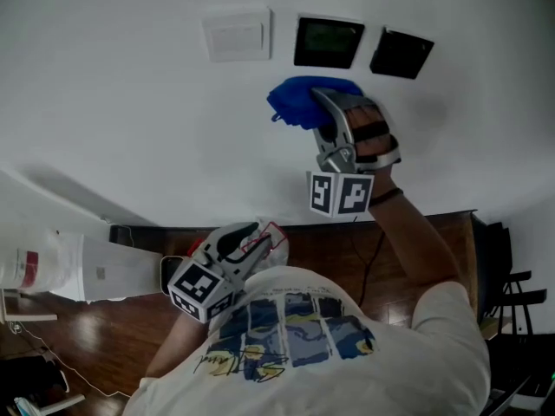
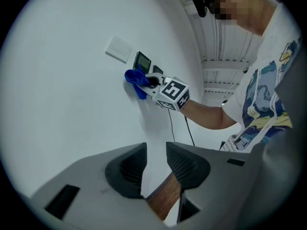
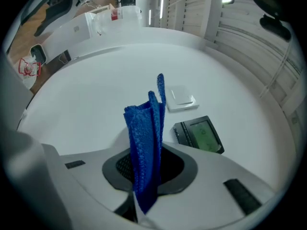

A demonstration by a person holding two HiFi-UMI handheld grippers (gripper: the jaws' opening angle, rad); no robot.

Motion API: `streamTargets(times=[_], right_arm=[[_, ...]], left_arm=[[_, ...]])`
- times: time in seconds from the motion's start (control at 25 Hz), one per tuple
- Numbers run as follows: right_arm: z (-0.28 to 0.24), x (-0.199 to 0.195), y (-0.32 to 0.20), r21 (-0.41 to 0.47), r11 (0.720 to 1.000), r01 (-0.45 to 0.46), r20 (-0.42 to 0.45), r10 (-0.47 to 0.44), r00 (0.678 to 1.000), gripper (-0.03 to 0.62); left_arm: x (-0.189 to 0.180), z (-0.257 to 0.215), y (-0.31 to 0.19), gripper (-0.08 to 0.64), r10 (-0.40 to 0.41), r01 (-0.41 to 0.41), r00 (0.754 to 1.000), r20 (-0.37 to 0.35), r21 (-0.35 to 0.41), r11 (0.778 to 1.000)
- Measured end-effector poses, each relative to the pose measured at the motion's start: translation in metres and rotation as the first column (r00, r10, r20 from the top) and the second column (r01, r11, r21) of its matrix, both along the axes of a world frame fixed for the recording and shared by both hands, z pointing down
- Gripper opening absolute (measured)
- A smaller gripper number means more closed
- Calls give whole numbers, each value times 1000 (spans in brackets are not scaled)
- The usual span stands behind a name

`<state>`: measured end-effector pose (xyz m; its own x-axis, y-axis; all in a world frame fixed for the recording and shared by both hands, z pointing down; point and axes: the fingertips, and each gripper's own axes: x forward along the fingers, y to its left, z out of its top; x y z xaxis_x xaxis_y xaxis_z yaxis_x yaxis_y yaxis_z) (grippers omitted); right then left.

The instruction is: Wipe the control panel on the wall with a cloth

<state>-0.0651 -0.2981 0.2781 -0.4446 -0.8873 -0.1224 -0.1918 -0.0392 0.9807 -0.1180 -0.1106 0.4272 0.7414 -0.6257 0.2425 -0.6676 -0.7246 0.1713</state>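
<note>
Pinching the crumpled blue microfibre cloth (image 1: 299,102) tight in the right gripper (image 3: 152,166) up at the white wall (image 1: 130,102), with the dark-screened rectangular control panel (image 1: 328,42) just above it and a touch right, while the left gripper (image 2: 156,164) hangs low, jaws apart, empty.

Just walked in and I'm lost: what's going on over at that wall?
A person is working with a hand-held claw in each hand. The right claw is shut on a blue cloth and holds it up at the white wall, just below the dark control panel and not on its screen. The left claw is open and empty, held low near the person's torso. A white switch plate sits left of the panel.
</note>
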Motion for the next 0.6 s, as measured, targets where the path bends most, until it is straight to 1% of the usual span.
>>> streamTargets(times=[0.12,0.28,0.4,0.52,0.6], right_arm=[[-14,1,10,0,1000,19,22,-19,1000,77],[-48,17,38,45,998,50,63,-53,997,77],[-87,52,45,120,993,16,87,-27,996,77],[-124,87,38,200,979,-37,97,17,995,77],[-139,103,29,232,971,-60,88,41,995,77]], left_arm=[[1,-4,-3,124,-2,2,1000,2,14,1000],[7,-3,-4,124,-5,5,1000,6,1,1000],[17,-1,-8,124,8,-8,1000,7,-5,1000],[29,-4,-12,124,24,-24,1000,3,0,1000],[38,-8,-14,124,33,-33,999,0,7,999]])
